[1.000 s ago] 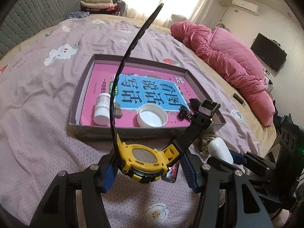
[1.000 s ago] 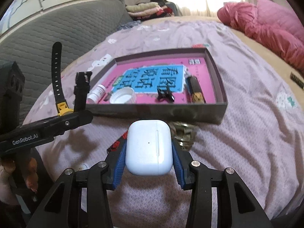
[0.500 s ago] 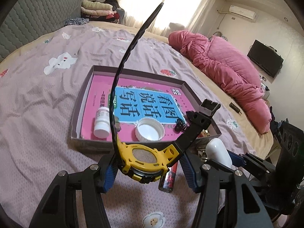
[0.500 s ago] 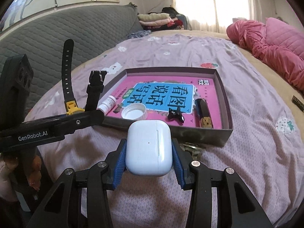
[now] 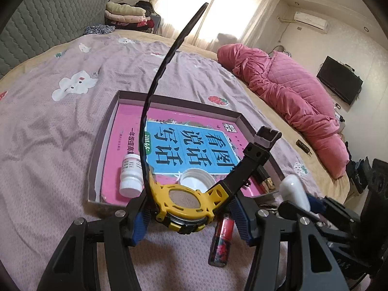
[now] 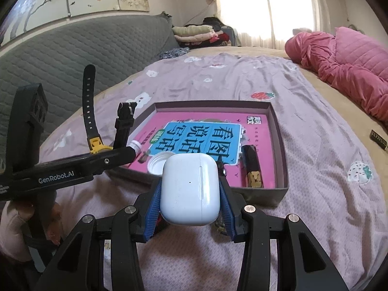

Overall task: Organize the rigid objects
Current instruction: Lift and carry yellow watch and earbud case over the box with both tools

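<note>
With the left hand-held gripper [image 5: 186, 214] pinching the watch [image 5: 185, 200] and the right hand-held gripper [image 6: 190, 195] pinching the earbud case [image 6: 190, 189], both just short of the box [image 6: 281, 150], the smooth case could slip onto the bed.

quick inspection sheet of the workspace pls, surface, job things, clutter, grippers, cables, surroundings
surface: purple bedspread, wrinkled
job's things: box holds a book, pill bottle, white cap, black clip, dark lighter
clutter: red tube lying on the bedspread before the box
grippers: left gripper shut on yellow watch; right gripper shut on white earbud case
cables: nothing seen
surroundings: pink quilt, grey headboard, folded clothes, television
</note>
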`<control>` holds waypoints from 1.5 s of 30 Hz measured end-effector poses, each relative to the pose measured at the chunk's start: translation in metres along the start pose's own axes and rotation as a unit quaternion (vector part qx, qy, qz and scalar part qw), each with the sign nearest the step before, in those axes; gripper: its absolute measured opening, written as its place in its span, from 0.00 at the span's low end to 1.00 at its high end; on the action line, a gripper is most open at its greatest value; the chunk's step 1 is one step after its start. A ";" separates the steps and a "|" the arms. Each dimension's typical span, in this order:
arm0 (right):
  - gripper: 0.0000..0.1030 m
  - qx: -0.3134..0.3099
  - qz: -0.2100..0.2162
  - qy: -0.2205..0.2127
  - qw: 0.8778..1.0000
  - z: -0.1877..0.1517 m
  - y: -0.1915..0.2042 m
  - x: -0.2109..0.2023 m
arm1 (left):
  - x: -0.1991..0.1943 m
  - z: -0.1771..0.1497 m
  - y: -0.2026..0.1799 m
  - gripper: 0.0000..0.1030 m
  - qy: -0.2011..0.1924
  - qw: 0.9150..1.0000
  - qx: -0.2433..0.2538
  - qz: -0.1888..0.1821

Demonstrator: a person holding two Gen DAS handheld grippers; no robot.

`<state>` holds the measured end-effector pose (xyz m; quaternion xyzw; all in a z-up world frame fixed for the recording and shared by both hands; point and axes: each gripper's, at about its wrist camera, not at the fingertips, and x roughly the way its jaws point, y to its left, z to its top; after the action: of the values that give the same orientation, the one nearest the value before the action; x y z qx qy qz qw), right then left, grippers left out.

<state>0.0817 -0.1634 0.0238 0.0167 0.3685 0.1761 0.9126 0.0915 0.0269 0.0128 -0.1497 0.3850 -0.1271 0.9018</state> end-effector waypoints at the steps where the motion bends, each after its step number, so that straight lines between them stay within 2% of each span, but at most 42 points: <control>1: 0.44 0.001 0.000 -0.002 1.000 0.002 -0.001 0.000 | 0.002 0.001 0.001 0.57 0.000 1.000 -0.002 -0.001; 16: 0.44 0.024 -0.021 -0.014 0.999 0.016 -0.024 0.005 | 0.024 0.008 0.008 0.57 0.005 1.000 -0.001 0.020; 29: 0.44 0.015 -0.024 -0.015 0.999 0.020 -0.022 0.012 | 0.038 0.010 0.015 0.57 0.015 0.999 -0.005 0.037; 45: 0.44 0.009 -0.043 -0.004 0.999 0.027 -0.030 0.032 | 0.046 0.014 0.018 0.57 0.008 0.996 0.020 0.084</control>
<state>0.1305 -0.1781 0.0176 0.0101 0.3671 0.1331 0.9205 0.1344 0.0303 -0.0147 -0.0979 0.4013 -0.0596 0.9088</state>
